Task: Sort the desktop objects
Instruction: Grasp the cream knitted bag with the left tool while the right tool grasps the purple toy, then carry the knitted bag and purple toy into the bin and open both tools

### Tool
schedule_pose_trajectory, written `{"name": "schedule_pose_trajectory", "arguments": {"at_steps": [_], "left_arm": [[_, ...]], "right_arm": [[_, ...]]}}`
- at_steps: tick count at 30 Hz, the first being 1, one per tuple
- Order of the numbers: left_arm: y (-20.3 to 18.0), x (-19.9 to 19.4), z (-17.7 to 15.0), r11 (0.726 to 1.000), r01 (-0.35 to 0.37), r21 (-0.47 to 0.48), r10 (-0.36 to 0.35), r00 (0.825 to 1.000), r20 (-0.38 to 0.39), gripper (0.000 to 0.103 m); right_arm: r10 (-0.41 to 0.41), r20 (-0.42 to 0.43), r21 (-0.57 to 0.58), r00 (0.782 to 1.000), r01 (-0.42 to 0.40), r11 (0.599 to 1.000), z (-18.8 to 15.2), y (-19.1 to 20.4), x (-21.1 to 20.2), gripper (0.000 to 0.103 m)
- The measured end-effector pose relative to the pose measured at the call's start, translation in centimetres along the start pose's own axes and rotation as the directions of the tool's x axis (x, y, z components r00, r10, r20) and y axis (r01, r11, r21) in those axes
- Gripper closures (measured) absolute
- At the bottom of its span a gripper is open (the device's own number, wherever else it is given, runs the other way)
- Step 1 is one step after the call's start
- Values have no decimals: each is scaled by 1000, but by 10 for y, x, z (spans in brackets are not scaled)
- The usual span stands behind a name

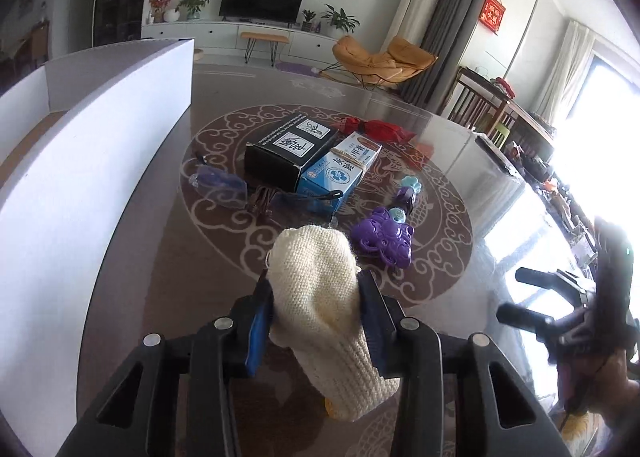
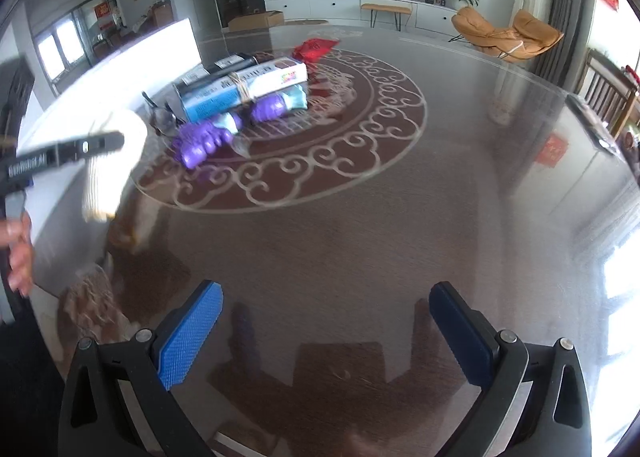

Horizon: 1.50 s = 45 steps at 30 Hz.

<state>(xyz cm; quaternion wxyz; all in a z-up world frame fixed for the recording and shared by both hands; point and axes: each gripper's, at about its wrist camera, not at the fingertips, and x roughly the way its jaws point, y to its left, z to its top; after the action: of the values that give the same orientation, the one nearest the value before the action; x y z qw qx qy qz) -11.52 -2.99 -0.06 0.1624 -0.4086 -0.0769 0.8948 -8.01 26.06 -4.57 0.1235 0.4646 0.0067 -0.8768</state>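
My left gripper (image 1: pixel 316 289) is shut on a cream knitted glove (image 1: pixel 316 297) and holds it above the glass table (image 1: pixel 168 249); the glove hangs down and also shows in the right wrist view (image 2: pixel 112 165). On the table lie a black box (image 1: pixel 288 149), a blue-white box (image 1: pixel 340 169), a purple toy (image 1: pixel 382 241), clear glasses (image 1: pixel 224 185) and a red wrapped packet (image 1: pixel 380 129). My right gripper (image 2: pixel 326 321) is open and empty, low over bare table nearer than the pile.
A white open box (image 1: pixel 100 145) stands along the table's left side. The right gripper also shows at the right of the left wrist view (image 1: pixel 532 297). A wooden chair (image 1: pixel 492 105) and a cluttered side table stand beyond the right edge.
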Motion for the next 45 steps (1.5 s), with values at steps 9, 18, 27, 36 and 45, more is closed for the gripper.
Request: {"name": "schedule_pose_trajectory", "arguments": {"at_steps": [9,18,27,36,45], "left_arm": [[20,-62,-49,993,17,-113,-6,995,97,62],[12,-73,-62,998,19,-67,-11,993,115,62],[9,-81,-67,997,26,-67,-17,991,136,62],[1,-85,-74,998,20,-52,-14,993,119,62],[17,-140,-45,990,82,-116,-51,968,244,62]], "right_arm": [[123,-143,250,982,-84,965,121,38,82,50],[44,-161,167,986,-16,986,132,73,103,61],[70,-161,25,985,-67,997,122,66,72,84],[27,-210,-99,977,-49,994,115,72,91,78],[98,-104,-193,990,-116,974,137,110,24,79]]}}
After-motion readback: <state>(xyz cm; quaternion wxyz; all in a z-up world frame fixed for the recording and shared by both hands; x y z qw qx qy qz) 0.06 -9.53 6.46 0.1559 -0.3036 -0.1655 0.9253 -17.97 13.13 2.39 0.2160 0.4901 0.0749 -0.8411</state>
